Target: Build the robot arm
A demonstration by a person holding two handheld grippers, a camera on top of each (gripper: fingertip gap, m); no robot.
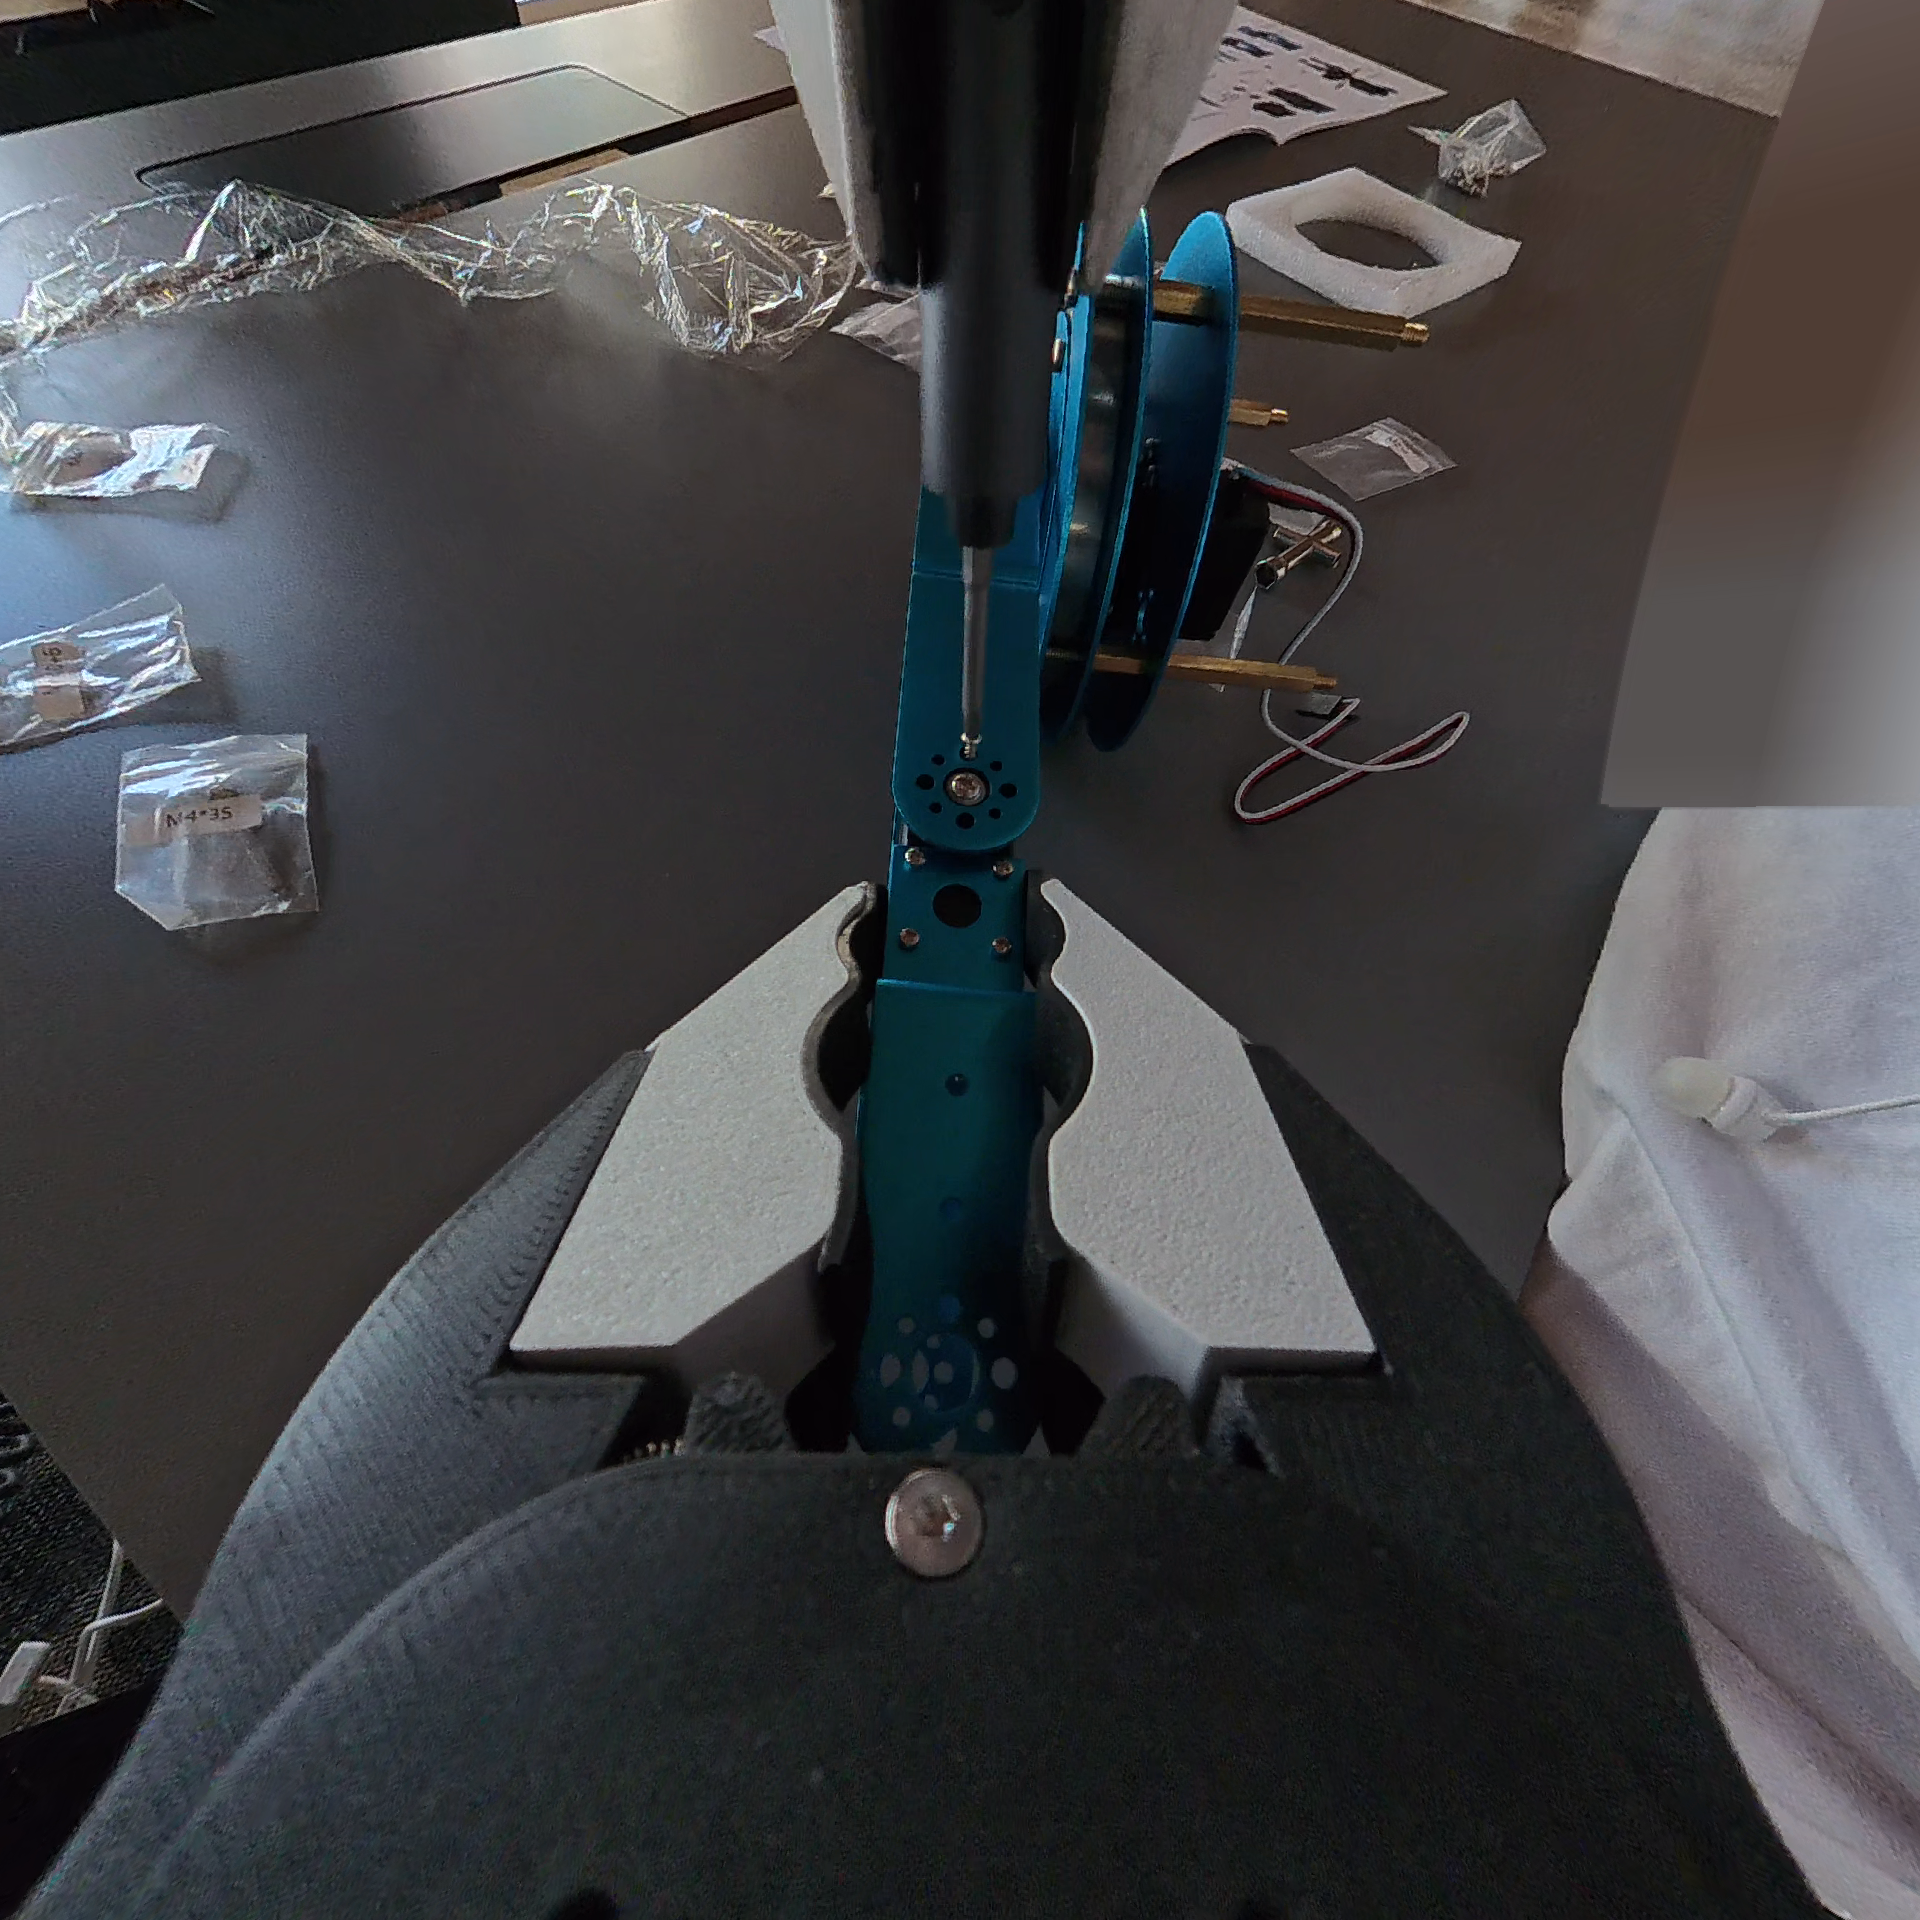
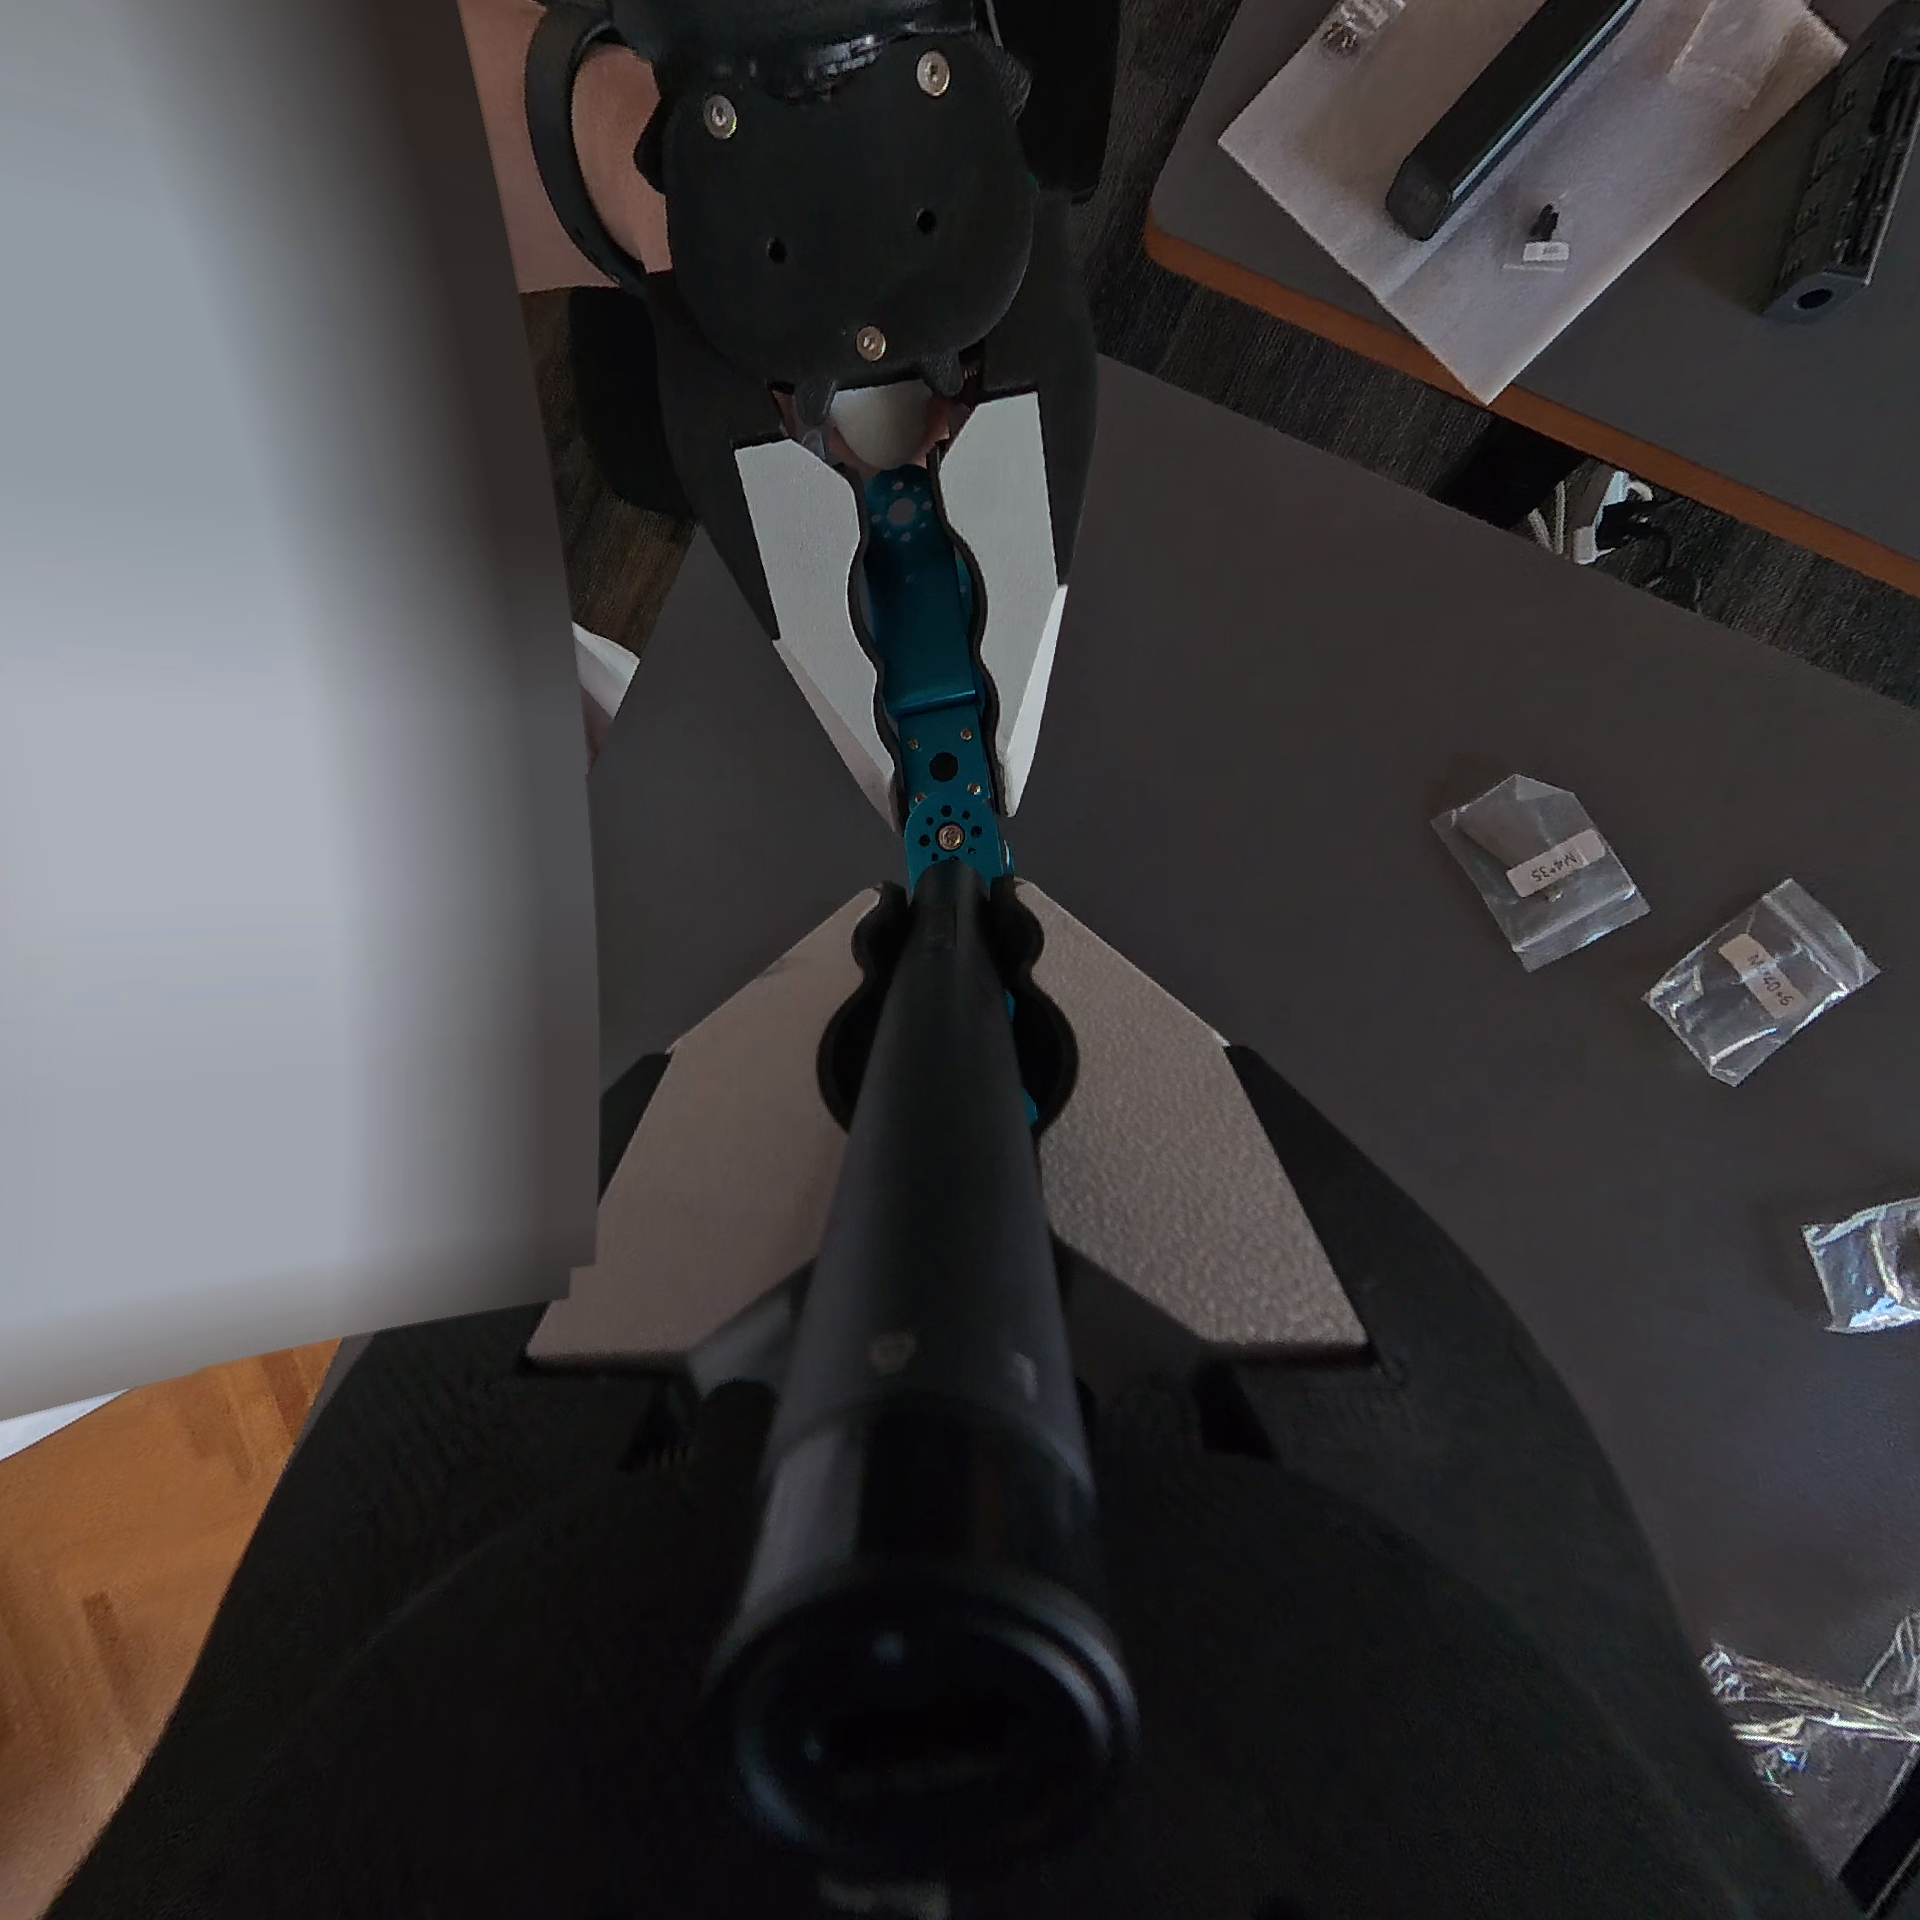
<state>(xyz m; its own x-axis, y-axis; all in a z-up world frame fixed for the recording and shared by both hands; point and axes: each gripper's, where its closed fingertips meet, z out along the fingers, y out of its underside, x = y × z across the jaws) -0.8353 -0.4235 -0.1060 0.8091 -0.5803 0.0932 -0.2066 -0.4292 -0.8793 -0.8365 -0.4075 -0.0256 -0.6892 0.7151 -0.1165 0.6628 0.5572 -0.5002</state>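
Observation:
My left gripper (image 1: 951,904) is shut on a blue metal bracket arm (image 1: 951,1122) that joins a blue round base with brass standoffs (image 1: 1174,478). My right gripper (image 2: 940,909) is shut on a black electric screwdriver (image 2: 935,1195). In the left wrist view the screwdriver (image 1: 966,364) comes down from above and its thin bit (image 1: 969,665) ends at a small screw (image 1: 970,740) on the bracket's round perforated end (image 1: 966,790). In the right wrist view the left gripper (image 2: 940,800) faces me, holding the blue bracket (image 2: 925,644).
On the dark grey table (image 1: 520,644) lie small plastic bags of parts (image 1: 213,826), crumpled clear wrap (image 1: 468,244), a white foam ring (image 1: 1371,239), a servo with wires (image 1: 1340,748) and printed paper (image 1: 1299,83). A person's white garment (image 1: 1756,1195) is at right. One gripper's finger ends stand about 9 cm off the other's.

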